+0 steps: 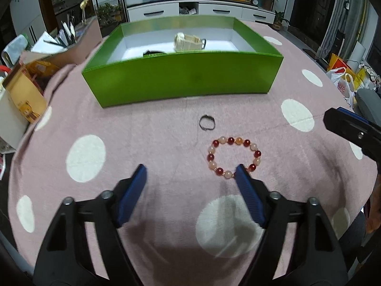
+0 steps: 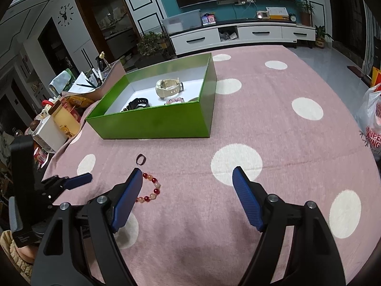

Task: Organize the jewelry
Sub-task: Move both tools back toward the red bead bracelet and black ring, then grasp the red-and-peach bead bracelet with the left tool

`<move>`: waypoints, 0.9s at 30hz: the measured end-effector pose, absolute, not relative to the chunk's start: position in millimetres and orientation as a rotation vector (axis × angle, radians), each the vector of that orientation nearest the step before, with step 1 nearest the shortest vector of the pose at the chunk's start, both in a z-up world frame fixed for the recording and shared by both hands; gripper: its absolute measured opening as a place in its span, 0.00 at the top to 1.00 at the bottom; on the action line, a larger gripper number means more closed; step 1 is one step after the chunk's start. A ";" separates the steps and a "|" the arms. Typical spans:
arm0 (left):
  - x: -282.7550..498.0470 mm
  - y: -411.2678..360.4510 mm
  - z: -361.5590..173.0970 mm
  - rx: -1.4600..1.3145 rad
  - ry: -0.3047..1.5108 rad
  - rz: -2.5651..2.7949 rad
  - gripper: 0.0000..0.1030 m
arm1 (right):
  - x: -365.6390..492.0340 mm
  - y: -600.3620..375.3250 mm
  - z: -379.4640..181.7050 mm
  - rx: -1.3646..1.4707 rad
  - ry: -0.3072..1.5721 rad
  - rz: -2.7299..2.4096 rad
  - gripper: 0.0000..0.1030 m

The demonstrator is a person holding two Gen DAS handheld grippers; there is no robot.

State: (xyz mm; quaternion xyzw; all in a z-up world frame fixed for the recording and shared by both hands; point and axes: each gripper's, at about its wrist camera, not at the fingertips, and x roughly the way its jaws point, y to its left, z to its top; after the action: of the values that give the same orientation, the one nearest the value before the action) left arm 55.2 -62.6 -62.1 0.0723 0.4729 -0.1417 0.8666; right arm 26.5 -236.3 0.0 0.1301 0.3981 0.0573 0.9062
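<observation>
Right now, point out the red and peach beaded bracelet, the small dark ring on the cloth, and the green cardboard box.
Red and peach beaded bracelet (image 1: pixel 258 153): left wrist view, a red bead on its right side.
Small dark ring (image 1: pixel 207 122): left wrist view, its band.
Green cardboard box (image 1: pixel 181 76): left wrist view, near outer wall.

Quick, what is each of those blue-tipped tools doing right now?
Left tool: open, holding nothing, by the red and peach bead bracelet.
Right tool: open, empty.

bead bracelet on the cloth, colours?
Dark red and pale peach beads, alternating; clearest in the left wrist view.
</observation>
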 end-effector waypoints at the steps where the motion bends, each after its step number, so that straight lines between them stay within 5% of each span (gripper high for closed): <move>1: 56.5 -63.3 -65.0 0.148 0.996 -0.299 0.37 | 25.5 -237.7 -1.9 0.270 0.825 0.117 0.24; 10: 64.0 -76.3 -76.5 0.161 0.987 -0.331 0.55 | 29.3 -239.7 -14.2 0.280 0.845 0.113 0.24; 15: 60.4 -86.6 -78.2 0.159 0.982 -0.419 0.82 | 31.4 -239.8 -19.2 0.280 0.853 0.109 0.24; 27: 87.0 -60.7 -83.7 -0.114 1.105 -0.494 0.83 | 34.2 -234.9 -22.5 0.273 0.862 0.107 0.24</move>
State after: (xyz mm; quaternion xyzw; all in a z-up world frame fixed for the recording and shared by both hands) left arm 87.0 -60.7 -83.7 -0.0535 0.5189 -0.2322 0.8210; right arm 34.2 -234.9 -22.5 0.1319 0.4161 0.0516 0.8982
